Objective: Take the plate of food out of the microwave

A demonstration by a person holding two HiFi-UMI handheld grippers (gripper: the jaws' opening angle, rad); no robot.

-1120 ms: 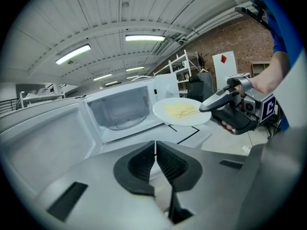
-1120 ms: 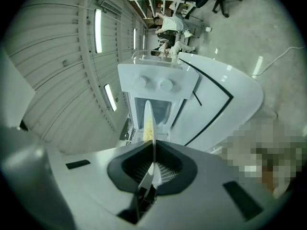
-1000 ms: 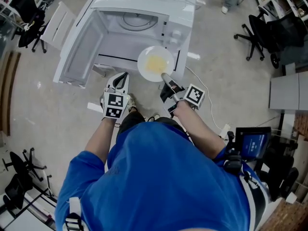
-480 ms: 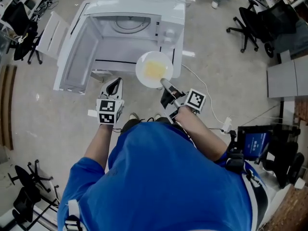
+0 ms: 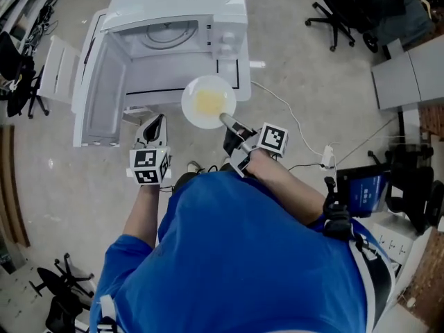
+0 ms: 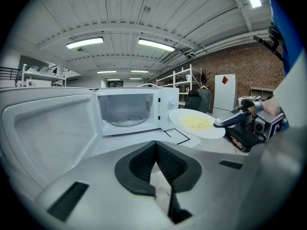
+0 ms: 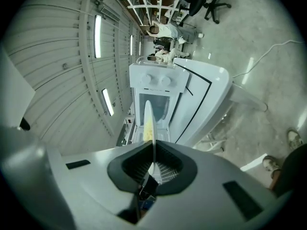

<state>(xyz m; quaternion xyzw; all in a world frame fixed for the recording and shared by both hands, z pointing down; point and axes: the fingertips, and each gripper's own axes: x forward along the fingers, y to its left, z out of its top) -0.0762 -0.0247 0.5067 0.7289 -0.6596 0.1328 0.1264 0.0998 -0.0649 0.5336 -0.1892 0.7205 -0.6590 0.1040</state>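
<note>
1. Step in hand: the carry. The plate (image 5: 191, 111) is clear of the microwave (image 5: 208, 5). It hangs in the air in front of the control panel, at about 5 o'clock from the open cavity in the head view. The yellow food sits on its middle.

2. The right gripper (image 5: 226, 121) pinches the plate's near rim. In the right gripper view the rim runs edge-on between the two jaws, which are clamped onto it (image 7: 152, 161).

3. The left gripper (image 5: 155, 122) carries nothing. Its jaws are pressed together with only bare surface showing past them (image 6: 154, 146).

4. Next move, as I judge it: bring the plate to a resting place and set it down flat. It is held by one edge only, so it must be kept level or the food could slide. Where it should go is not clear. The white surface (image 6: 189, 140) under the microwave looks the nearest, though the fisheye view makes that hard to confirm.

5. Pose: the right forearm reaches forward toward 11 o'clock from the body, with the gripper pointing at the plate. The left arm is held out toward 12 o'clock, its gripper aimed at the open door (image 5: 97, 96) and well apart from the plate.
</note>
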